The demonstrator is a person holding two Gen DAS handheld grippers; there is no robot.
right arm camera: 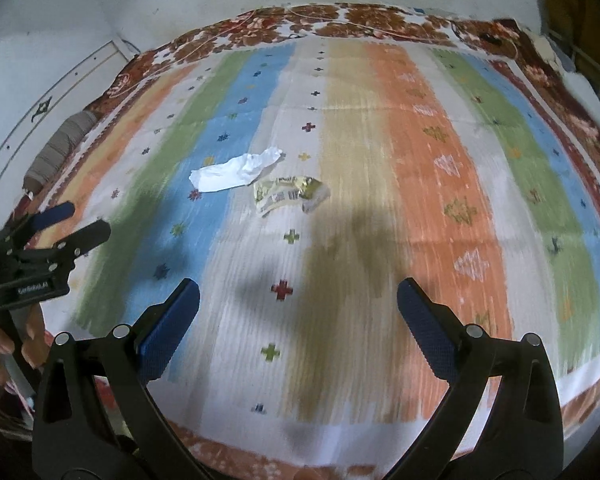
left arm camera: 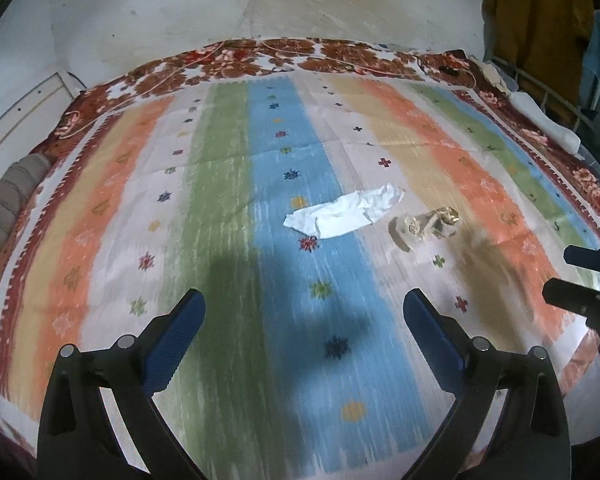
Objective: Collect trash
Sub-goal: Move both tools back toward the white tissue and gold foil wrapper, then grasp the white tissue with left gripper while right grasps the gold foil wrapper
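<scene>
A crumpled white tissue (left arm camera: 344, 212) lies on the striped bedcover (left arm camera: 220, 184), on the blue and white stripes. A crumpled gold foil wrapper (left arm camera: 424, 224) lies just right of it. Both also show in the right wrist view: the tissue (right arm camera: 236, 170) and the wrapper (right arm camera: 292, 194). My left gripper (left arm camera: 304, 312) is open and empty, held above the cover short of the tissue. My right gripper (right arm camera: 298, 300) is open and empty, short of the wrapper. The left gripper shows at the left edge of the right wrist view (right arm camera: 68, 220).
The bed stands against a stained white wall (left arm camera: 180, 12). A floral blanket (left arm camera: 260, 60) with a thin cord borders the far edge. A rolled grey pillow (left arm camera: 8, 204) lies at the left. A yellow garment (left arm camera: 536, 20) hangs over a rail at the right.
</scene>
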